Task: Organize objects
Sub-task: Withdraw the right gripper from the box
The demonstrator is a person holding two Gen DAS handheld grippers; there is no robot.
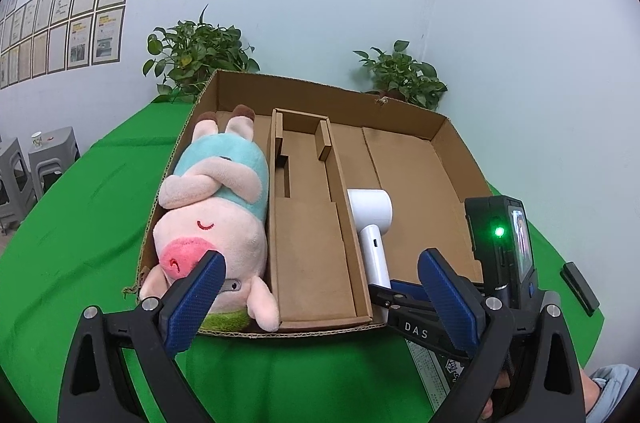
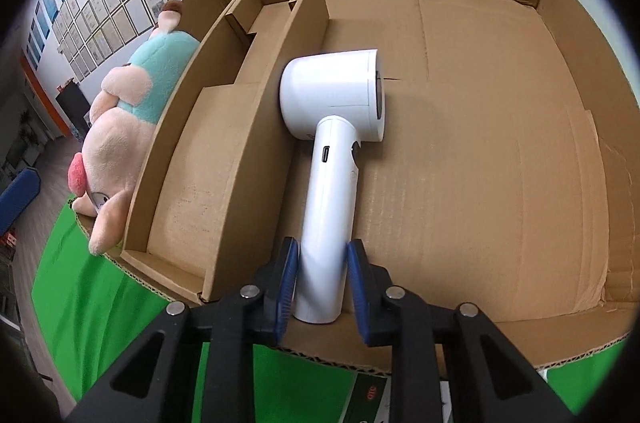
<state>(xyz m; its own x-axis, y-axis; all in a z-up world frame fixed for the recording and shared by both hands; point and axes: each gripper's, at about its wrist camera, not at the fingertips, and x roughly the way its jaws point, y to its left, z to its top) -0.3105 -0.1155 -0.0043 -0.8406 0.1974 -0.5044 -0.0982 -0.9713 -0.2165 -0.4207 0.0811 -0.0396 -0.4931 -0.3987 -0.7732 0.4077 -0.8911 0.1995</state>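
A shallow cardboard box [image 1: 340,95] [image 2: 560,7] lies on a green table. A pink plush pig [image 1: 212,215] [image 2: 120,127] in a teal shirt lies in the box's left compartment. A white hair dryer [image 1: 370,227] [image 2: 332,143] lies in the wide right compartment, head away from me. My right gripper [image 2: 320,263] is shut on the dryer's handle near its end; it also shows in the left wrist view [image 1: 394,293]. My left gripper [image 1: 320,267] is open and empty at the box's near edge, its left finger over the pig's snout.
A narrow cardboard insert [image 1: 312,207] [image 2: 224,143] divides the box between pig and dryer. Two potted plants [image 1: 200,55] [image 1: 404,75] stand behind the box by the wall. Grey stools [image 1: 36,163] stand at far left. A dark flat object [image 1: 580,287] lies on the cloth at right.
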